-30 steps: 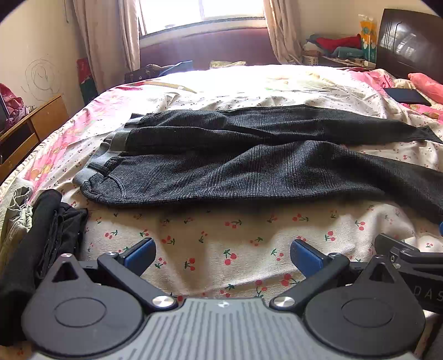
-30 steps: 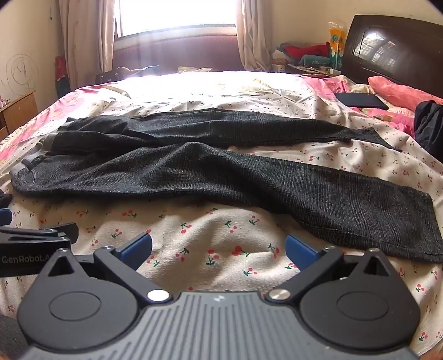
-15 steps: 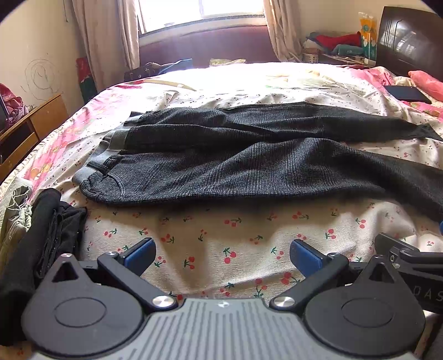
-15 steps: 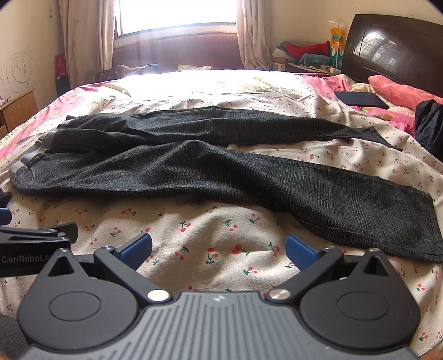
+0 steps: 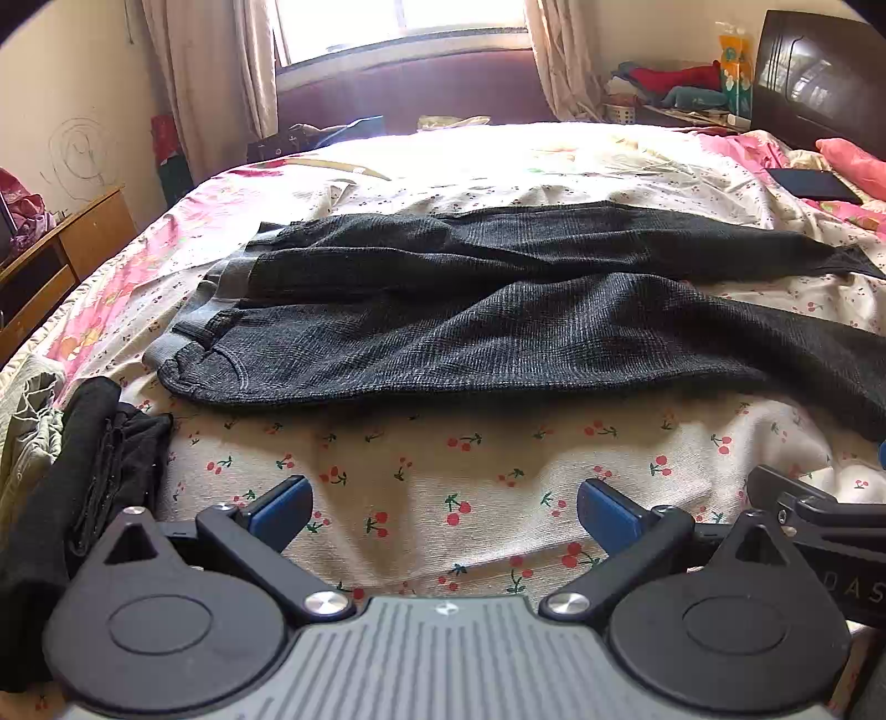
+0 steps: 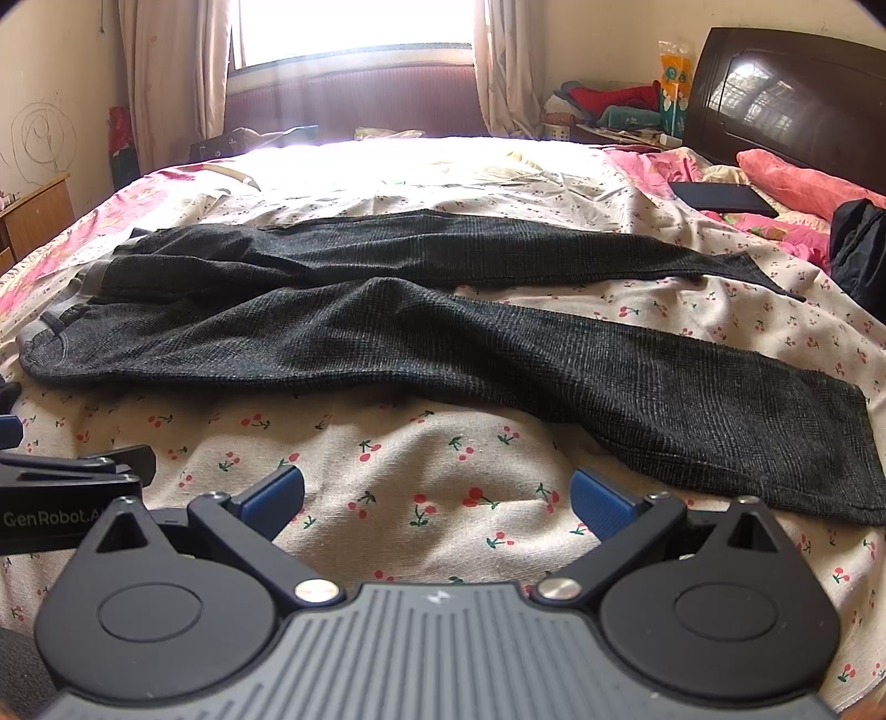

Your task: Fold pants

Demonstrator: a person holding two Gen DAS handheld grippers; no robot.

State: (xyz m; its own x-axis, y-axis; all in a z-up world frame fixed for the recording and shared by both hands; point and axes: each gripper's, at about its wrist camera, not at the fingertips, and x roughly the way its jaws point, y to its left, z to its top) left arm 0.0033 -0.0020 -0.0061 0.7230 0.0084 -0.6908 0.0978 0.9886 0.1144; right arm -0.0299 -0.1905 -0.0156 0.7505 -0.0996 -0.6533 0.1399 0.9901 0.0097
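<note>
Dark grey pants (image 5: pixel 498 332) flat on bed, legs splayed, unfolded.

We see a bed covered by a cherry-print sheet (image 5: pixel 443 487), with pink bedding (image 6: pixel 797 177) toward its dark wooden headboard (image 6: pixel 792 105). A flat black tablet (image 6: pixel 720 198) lies on that pink bedding. Folded black clothes (image 5: pixel 83 476) sit at the bed's left edge. Beyond the bed, curtains (image 6: pixel 171 72) frame a bright window (image 6: pixel 354 27), and a wooden cabinet (image 5: pixel 61 255) stands by the scribbled wall.

Pants (image 5: pixel 498 338) near leg cut off at left-wrist view's right edge.
</note>
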